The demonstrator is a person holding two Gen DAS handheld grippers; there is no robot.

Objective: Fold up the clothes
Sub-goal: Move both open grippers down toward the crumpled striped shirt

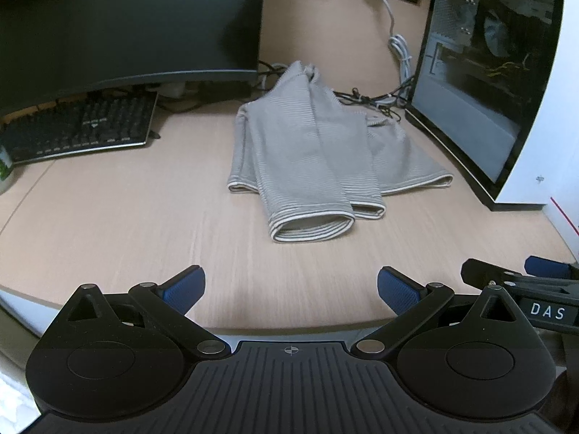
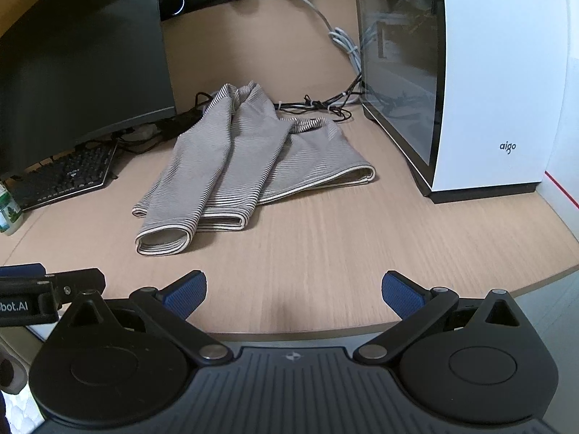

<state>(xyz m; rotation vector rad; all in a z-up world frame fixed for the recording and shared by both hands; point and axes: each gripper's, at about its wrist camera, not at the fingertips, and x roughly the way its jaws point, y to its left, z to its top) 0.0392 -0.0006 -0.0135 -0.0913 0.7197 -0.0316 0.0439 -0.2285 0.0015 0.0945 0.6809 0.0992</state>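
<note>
Both our grippers, left gripper [image 1: 291, 285] and right gripper [image 2: 294, 289], hang released and empty at the near desk [image 1: 144, 235] edge; we see the striped garment [image 1: 311, 152] lying folded farther in, left of the computer case [image 1: 506, 83]

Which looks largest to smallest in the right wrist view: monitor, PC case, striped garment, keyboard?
1. PC case and monitor: too close to rank, both cut off by the frame.
2. Striped garment.
3. Keyboard, partly tucked under the monitor.
</note>
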